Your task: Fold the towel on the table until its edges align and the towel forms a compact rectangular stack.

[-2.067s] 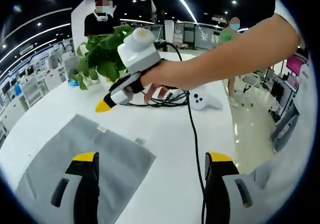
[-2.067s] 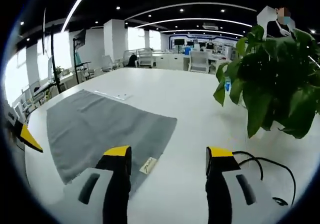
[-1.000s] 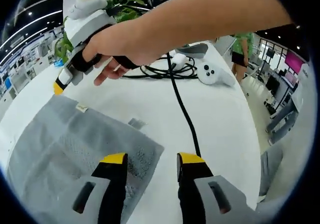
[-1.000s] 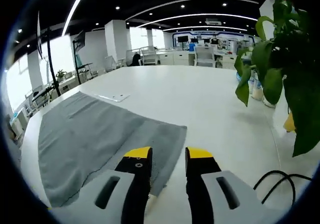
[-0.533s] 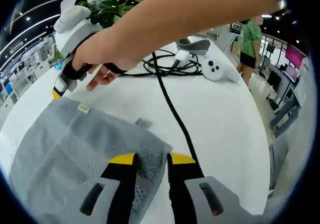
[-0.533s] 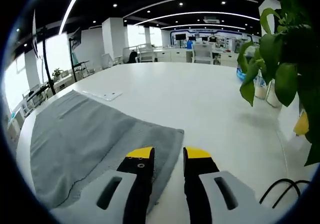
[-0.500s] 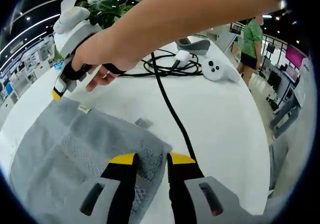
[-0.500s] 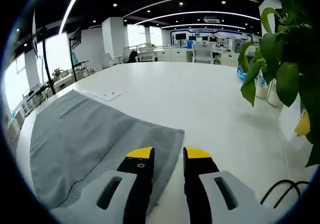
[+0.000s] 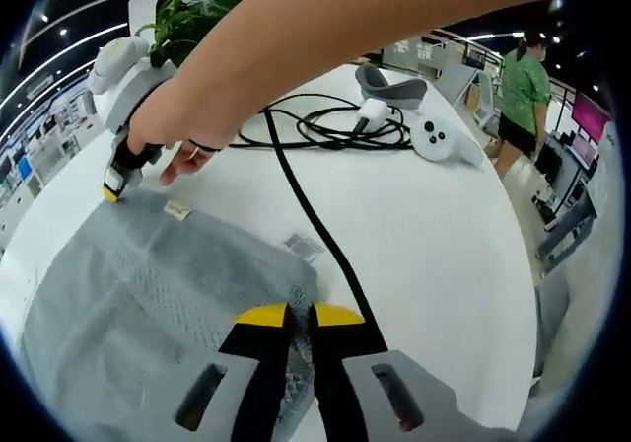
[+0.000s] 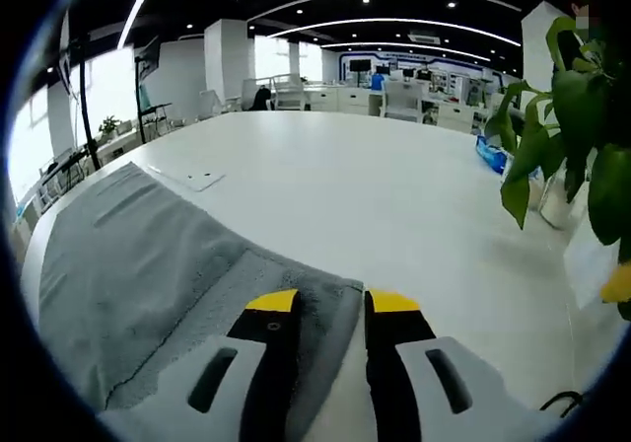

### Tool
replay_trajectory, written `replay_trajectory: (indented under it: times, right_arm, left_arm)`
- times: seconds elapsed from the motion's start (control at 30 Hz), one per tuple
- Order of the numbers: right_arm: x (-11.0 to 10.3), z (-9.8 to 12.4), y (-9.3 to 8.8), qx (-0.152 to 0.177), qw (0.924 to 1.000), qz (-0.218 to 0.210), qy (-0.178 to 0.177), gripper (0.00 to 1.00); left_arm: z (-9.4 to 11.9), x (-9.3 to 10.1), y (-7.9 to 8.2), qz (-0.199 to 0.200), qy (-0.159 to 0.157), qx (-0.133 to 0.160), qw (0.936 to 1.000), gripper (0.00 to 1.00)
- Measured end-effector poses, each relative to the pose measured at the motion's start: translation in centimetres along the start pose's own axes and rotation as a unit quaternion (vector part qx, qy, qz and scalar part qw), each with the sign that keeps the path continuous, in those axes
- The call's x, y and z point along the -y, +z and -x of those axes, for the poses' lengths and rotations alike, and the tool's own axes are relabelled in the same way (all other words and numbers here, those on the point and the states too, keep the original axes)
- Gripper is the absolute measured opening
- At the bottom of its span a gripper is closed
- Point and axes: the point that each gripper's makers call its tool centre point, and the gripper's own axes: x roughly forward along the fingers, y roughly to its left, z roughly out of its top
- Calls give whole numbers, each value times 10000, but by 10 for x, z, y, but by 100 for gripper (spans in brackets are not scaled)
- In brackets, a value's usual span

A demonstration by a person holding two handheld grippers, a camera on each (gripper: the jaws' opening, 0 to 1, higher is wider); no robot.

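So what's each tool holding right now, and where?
The left tool pinches the grey towel at a corner; the right tool straddles the neighbouring corner, grip unconfirmed.

left claw (image 9: 300, 316) closed onto towel (image 9: 148, 294) corner

A white table (image 9: 444, 264) carries everything here. A grey towel (image 9: 128, 294) lies spread flat on it, reaching to the table's near edge in the right gripper view (image 10: 128, 264). Farther in sit a coil of black cable (image 9: 335, 126), a white controller (image 9: 439, 138) and a grey headset (image 9: 392, 84), close together. A potted plant (image 10: 577, 126) stands near them. A small flat white item (image 10: 197, 179), perhaps a card, lies beyond the towel.
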Motion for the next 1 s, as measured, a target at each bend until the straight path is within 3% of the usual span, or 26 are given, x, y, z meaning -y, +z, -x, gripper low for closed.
replay_trajectory:
  times: [0.2, 0.33, 0.47, 1.0]
  right_arm:
    - [-2, 0, 3, 29, 9999, -134, 56, 20]
    - [-7, 1, 3, 63, 9996, -176, 202, 8]
    - [-10, 1, 5, 122, 9994, -168, 273, 3]
    - [-11, -1, 5, 124, 9991, -149, 384, 1]
  left_arm:
    - [0, -1, -1, -67, 49, -25, 10000, 4]
    - [0, -2, -1, 27, 74, -9, 10000, 3]
    - [0, -2, -3, 21, 93, -25, 10000, 3]
    - [0, -4, -5, 9, 144, -39, 9999, 2]
